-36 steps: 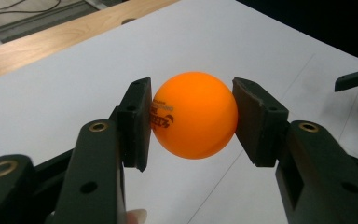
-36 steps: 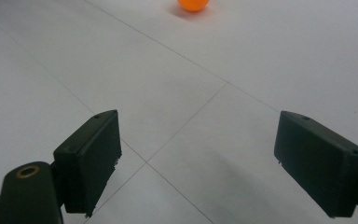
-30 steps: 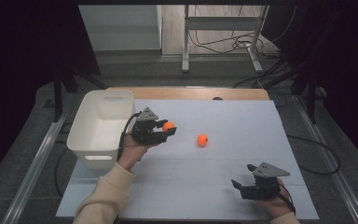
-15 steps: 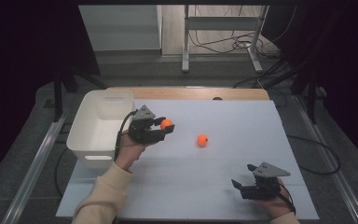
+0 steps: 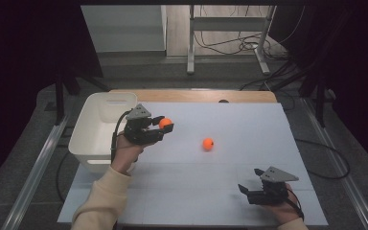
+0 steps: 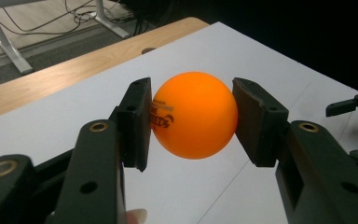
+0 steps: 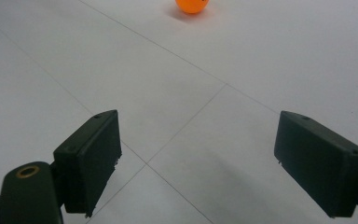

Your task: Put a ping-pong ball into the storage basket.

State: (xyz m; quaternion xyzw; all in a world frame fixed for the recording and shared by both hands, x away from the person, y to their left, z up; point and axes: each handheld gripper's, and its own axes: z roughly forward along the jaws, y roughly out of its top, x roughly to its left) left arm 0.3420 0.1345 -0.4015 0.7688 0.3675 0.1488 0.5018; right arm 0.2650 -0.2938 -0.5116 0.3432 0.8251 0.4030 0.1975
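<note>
An orange ball (image 6: 194, 121) with dark print sits clamped between the pads of my left gripper (image 6: 191, 122). From above, that left gripper (image 5: 165, 124) holds the ball (image 5: 165, 122) over the white table, just right of the white bin (image 5: 96, 132). A second orange ball (image 5: 208, 143) lies loose mid-table; its lower part appears at the top edge of the right gripper view (image 7: 192, 5). My right gripper (image 5: 246, 190) rests low near the table's front right, its jaws wide apart with nothing between them (image 7: 198, 163).
The white bin stands at the table's left side. A wooden strip (image 5: 191, 95) runs along the far edge. Metal rails (image 5: 33, 172) flank the table. Desk legs and cables (image 5: 220, 43) lie on the floor beyond.
My left gripper has drifted slightly left toward the bin and risen a little, still holding the ball. The right gripper and loose ball have stayed put.
</note>
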